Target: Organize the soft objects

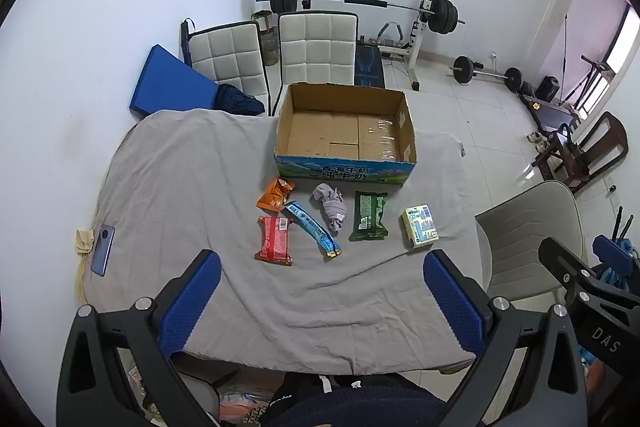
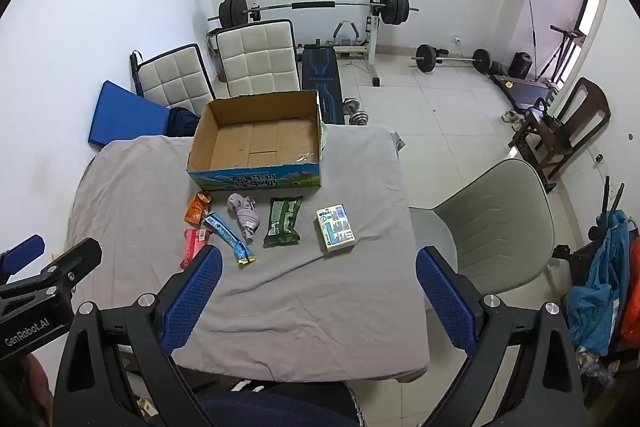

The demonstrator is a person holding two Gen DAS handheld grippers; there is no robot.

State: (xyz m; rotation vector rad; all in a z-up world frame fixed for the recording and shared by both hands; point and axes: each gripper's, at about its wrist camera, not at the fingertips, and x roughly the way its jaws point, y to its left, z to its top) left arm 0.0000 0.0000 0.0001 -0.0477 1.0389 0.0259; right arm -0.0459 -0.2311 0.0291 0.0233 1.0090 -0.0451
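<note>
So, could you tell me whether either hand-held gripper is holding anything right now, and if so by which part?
Nothing is held. The left hand-held gripper and the right hand-held gripper are both open above the near table edge, short of the packets.

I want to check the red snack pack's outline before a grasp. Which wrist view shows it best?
The left wrist view: the red snack pack lies fully in sight on the grey cloth, with nothing covering it. In the right wrist view the red snack pack is partly hidden behind a blue finger pad.
</note>
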